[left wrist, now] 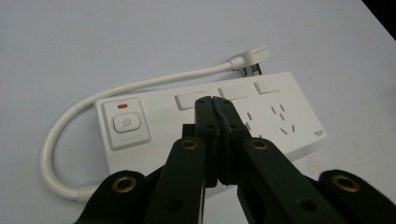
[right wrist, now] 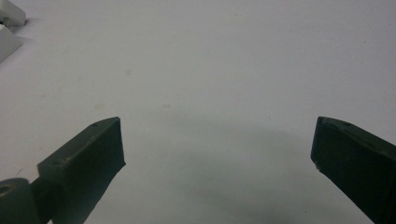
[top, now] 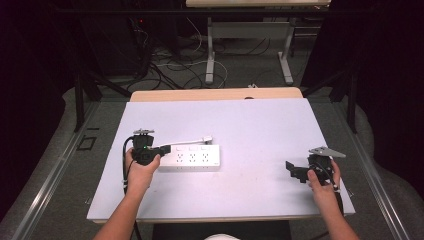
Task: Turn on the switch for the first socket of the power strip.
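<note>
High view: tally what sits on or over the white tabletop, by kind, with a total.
Power strips, white, with cord and plug: 1, the power strip
Black grippers: 2, the left gripper with jaws shut over the strip, the right gripper open
Total: 3

A power strip [top: 192, 158] lies left of centre on the table [top: 250, 125], its cord [top: 187, 142] and plug [top: 206, 139] just behind; left gripper [top: 165, 150] over its left end, right gripper [top: 290, 169] well apart at the right.
</note>
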Action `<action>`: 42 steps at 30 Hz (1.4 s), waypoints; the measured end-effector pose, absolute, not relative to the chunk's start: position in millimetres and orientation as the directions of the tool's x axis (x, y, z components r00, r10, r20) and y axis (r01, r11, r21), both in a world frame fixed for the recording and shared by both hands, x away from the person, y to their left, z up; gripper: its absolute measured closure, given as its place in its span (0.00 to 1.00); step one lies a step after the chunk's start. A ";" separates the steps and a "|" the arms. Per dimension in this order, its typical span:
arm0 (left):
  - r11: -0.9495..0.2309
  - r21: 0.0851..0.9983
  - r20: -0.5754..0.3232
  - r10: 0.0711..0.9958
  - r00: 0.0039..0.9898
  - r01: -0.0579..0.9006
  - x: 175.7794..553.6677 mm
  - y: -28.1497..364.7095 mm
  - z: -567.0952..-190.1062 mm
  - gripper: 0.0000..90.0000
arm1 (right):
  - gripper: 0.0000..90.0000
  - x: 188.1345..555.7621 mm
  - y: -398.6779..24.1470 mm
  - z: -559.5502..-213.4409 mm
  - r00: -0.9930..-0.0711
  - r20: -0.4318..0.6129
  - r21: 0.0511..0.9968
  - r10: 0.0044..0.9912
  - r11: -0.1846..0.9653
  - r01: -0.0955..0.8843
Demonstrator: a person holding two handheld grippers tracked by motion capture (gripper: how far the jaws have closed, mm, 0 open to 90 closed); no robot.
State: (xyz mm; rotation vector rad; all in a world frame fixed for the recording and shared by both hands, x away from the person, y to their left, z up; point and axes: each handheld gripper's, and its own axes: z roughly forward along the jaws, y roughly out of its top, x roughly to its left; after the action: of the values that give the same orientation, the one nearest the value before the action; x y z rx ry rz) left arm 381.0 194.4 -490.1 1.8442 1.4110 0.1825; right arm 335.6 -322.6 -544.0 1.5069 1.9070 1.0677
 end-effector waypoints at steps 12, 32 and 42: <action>-0.039 0.655 -0.349 0.870 0.347 0.755 394.4 189.2 -494.5 1.00 | 0.03 336.0 -322.0 -544.3 -0.278 0.095 0.809 0.956 0.089 0.581; -0.019 0.630 -0.355 0.882 0.310 0.776 414.5 182.4 -512.7 1.00 | 0.03 336.9 -322.4 -545.2 -0.281 0.097 0.808 0.955 0.090 0.583; 0.001 0.621 -0.353 0.893 0.278 0.784 421.4 178.0 -521.0 1.00 | 0.03 337.1 -321.6 -545.2 -0.278 0.106 0.805 0.955 0.082 0.587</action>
State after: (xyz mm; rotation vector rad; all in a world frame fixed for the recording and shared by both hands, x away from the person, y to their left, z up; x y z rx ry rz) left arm 421.4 178.0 -521.0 1.7942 1.5222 0.1839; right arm 337.1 -321.6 -545.2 1.5178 1.9130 1.0739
